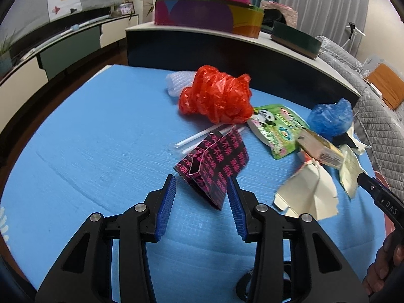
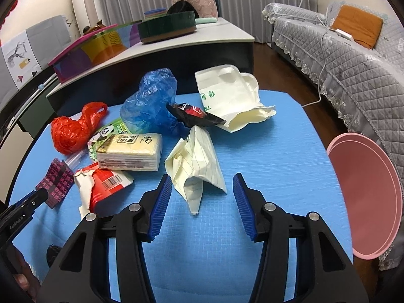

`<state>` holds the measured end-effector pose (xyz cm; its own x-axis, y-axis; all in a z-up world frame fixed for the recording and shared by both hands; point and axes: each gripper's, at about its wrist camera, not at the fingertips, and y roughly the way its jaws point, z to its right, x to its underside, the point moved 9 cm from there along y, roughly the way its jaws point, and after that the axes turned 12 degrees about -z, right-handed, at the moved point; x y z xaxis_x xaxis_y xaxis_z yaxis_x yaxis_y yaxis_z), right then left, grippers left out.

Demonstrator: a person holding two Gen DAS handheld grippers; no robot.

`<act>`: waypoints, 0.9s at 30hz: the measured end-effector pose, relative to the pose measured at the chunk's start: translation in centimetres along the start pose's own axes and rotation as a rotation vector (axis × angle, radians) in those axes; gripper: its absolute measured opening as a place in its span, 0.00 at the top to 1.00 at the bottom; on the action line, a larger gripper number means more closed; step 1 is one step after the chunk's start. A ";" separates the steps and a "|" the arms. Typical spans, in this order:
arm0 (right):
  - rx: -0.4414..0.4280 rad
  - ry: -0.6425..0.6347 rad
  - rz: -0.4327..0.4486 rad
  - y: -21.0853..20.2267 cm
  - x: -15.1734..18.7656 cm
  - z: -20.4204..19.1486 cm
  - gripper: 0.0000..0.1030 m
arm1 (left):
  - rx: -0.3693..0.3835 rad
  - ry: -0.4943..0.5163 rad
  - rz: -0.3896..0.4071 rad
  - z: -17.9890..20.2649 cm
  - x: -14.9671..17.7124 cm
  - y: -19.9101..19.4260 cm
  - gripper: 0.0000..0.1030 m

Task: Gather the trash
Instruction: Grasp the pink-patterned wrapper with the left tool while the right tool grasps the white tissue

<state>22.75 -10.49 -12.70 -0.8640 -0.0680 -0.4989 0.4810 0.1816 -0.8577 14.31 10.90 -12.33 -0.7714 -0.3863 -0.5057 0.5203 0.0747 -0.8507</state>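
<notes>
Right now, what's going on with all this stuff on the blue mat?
A person holding two claws is clearing trash from the blue mat. The left claw is open around the black-and-pink carton, not yet closed. The right claw is open at the crumpled lined paper. Nothing is lifted; a pink bin waits at the right.

Left gripper (image 1: 201, 185) and right gripper (image 2: 202, 184) hover, fingers spread.

Right tongs (image 2: 202, 189) gape around the crumpled lined paper (image 2: 195, 166) on the blue mat (image 2: 277, 151).
</notes>
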 end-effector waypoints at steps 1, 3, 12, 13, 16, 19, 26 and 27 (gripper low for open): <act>-0.001 0.001 -0.005 0.2 0.0 0.0 0.50 | -0.001 -0.001 -0.006 0.0 0.0 0.2 0.59; 0.000 0.001 -0.012 0.5 -0.1 0.1 0.54 | -0.006 -0.001 -0.015 -0.2 0.0 0.5 0.60; 0.005 0.003 -0.036 1.2 0.0 0.7 0.80 | 0.012 0.019 -0.025 0.8 0.0 0.7 0.87; 0.003 0.003 -0.035 1.1 0.0 0.7 0.81 | 0.015 0.022 -0.022 0.9 0.0 0.6 0.89; 0.005 0.000 -0.025 0.7 0.0 0.8 0.89 | 0.016 0.041 -0.004 1.5 -0.1 0.0 0.91; 0.002 -0.007 -0.012 0.0 0.0 0.7 0.95 | 0.016 0.055 0.017 1.8 -0.2 -0.8 0.93; 0.013 -0.013 0.030 -2.3 0.2 1.1 0.95 | 0.026 0.084 0.061 2.8 -0.1 -2.7 0.95; 0.014 -0.011 0.037 -2.7 0.3 1.2 0.95 | 0.028 0.088 0.068 3.0 0.0 -3.1 0.95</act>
<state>21.38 -12.19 -10.68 -0.8441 -0.0726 -0.5313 0.5144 0.1708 -0.8404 13.83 7.91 -9.28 -0.7623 -0.2989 -0.5740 0.5818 0.0719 -0.8101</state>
